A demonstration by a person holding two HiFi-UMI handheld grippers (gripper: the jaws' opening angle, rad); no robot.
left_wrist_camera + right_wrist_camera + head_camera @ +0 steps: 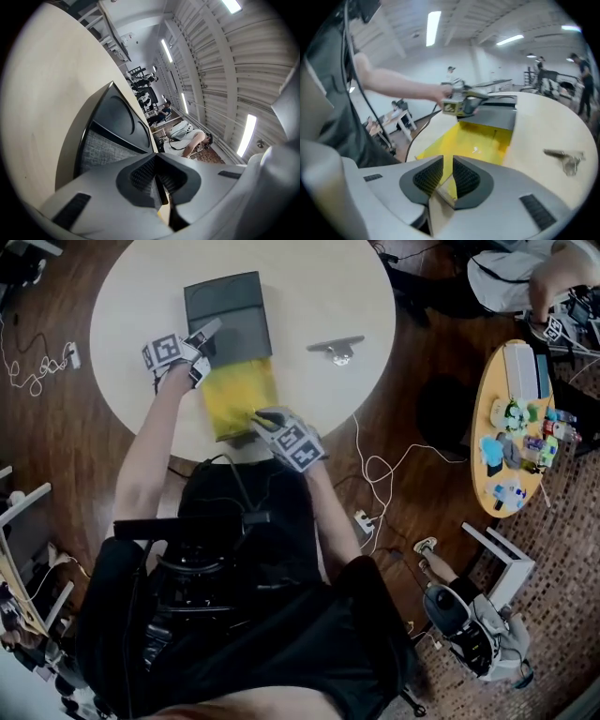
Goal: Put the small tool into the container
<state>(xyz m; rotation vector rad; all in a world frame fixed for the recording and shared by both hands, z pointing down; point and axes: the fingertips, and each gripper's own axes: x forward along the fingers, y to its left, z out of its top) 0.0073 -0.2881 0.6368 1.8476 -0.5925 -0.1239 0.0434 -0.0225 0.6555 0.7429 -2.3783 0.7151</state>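
1. The left arm stretched forward, and the fingers of the left gripper (212, 331) were clamped on the left edge of the container (239, 395), by its open dark lid (230, 310).
2. The yellow container sat at the near edge of the round white table (309, 287).
3. The right gripper (261, 418) tilted down over its near right corner, fingers slightly apart, gripping nothing.
4. The small tool (336, 348) lay on bare table right of the container, outside it.
5. Beyond wooden floor (412, 474), a side table (487, 484) held toys.
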